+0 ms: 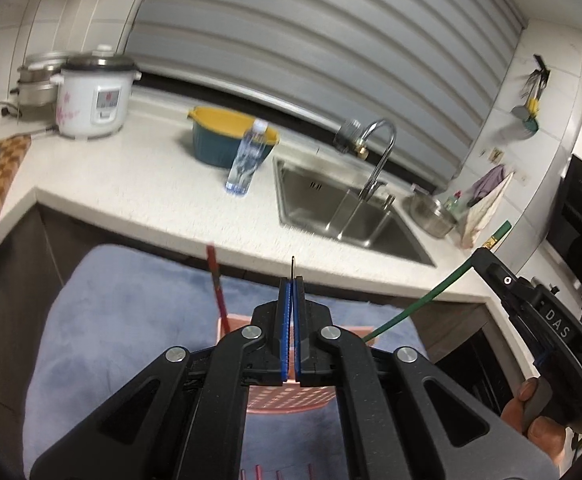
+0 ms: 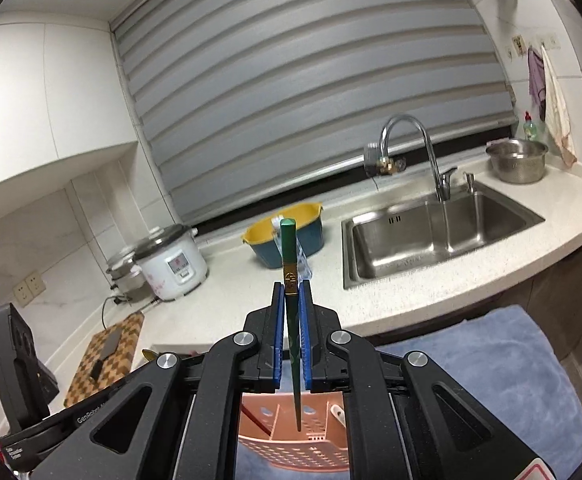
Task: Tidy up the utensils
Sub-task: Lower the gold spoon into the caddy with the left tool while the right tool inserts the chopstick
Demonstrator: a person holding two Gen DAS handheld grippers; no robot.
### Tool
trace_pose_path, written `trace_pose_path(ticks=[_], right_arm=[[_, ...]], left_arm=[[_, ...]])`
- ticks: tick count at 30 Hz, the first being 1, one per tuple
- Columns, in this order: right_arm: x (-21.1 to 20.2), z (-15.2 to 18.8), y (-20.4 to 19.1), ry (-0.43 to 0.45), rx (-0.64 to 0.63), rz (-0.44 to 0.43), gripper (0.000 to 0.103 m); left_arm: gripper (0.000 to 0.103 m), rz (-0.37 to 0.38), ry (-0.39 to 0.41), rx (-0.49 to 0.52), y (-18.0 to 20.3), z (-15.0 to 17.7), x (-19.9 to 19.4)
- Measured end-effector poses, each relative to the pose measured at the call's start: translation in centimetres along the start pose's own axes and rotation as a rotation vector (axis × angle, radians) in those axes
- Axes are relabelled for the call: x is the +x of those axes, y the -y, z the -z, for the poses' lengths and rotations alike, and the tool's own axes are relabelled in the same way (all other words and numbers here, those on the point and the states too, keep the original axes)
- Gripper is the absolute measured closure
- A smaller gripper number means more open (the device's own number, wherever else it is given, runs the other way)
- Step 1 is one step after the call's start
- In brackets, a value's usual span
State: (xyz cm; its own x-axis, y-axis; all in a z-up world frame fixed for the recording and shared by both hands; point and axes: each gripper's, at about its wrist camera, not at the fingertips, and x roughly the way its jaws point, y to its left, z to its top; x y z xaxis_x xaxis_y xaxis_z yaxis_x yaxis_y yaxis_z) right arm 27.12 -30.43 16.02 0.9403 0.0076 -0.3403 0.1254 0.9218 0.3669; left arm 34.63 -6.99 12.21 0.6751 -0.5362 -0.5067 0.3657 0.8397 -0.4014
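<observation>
My left gripper (image 1: 291, 280) is shut, and a thin dark utensil tip (image 1: 293, 265) pokes up between its blue pads; what it is I cannot tell. My right gripper (image 2: 291, 286) is shut on a green chopstick (image 2: 289, 248) that stands nearly upright, its point hanging over a pink slotted utensil basket (image 2: 311, 446). In the left wrist view the right gripper (image 1: 482, 251) is at the right with the green chopstick (image 1: 411, 304) slanting down toward the basket (image 1: 283, 400). A red chopstick (image 1: 216, 280) leans in the basket's left compartment.
The basket sits on a blue towel (image 1: 111, 320). Beyond is a white counter (image 1: 151, 184) with a rice cooker (image 1: 95, 96), a yellow-and-teal bowl (image 1: 219, 136), a water bottle (image 1: 247, 160), a sink (image 1: 347, 208), a steel bowl (image 2: 517, 160) and a checkered board (image 2: 107, 364).
</observation>
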Motion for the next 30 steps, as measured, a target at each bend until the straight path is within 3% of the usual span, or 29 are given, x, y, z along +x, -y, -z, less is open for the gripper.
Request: trace_pose_path(ticks=[8,10,11,13,14,15,22,30], right_arm=[[2.6,3.8,2.3,-0.116,0.017,0.036,0.096],[2.4,4.0,2.5,-0.112,0.015,0.046,0.089],[2.4,4.0,2.5,-0.112,0.014,0.053,0.088],[1.7,4.0,2.7,-0.096,0.021,0.066,0.067],[1.3,4.0,2.8,-0.084,0.026,0.071,0.062],[0.8,3.9,2.9,-0.071,0.029,0.076,0.058],[-3.2,4.5,3.4,-0.061,0.039,0.074,0.055],[-8.6,9.1,3.4,-0.145,0.014,0.07,0.05]], left_arm=[[0.102,-0.024,-0.082,-0.043,-2.6,2.4,3.1],[0.102,-0.014,-0.092,-0.05,-2.7,2.6,3.2],[0.1,-0.025,-0.085,-0.05,-2.8,2.7,3.0],[0.081,-0.04,-0.072,-0.046,-2.8,2.5,2.4],[0.065,-0.045,-0.06,-0.046,-2.7,2.5,2.0],[0.061,-0.05,-0.043,-0.046,-2.6,2.4,1.5],[0.054,-0.073,-0.004,-0.021,-2.1,3.3,-2.7],[0.042,-0.14,-0.012,0.019,-2.0,7.8,-7.9]])
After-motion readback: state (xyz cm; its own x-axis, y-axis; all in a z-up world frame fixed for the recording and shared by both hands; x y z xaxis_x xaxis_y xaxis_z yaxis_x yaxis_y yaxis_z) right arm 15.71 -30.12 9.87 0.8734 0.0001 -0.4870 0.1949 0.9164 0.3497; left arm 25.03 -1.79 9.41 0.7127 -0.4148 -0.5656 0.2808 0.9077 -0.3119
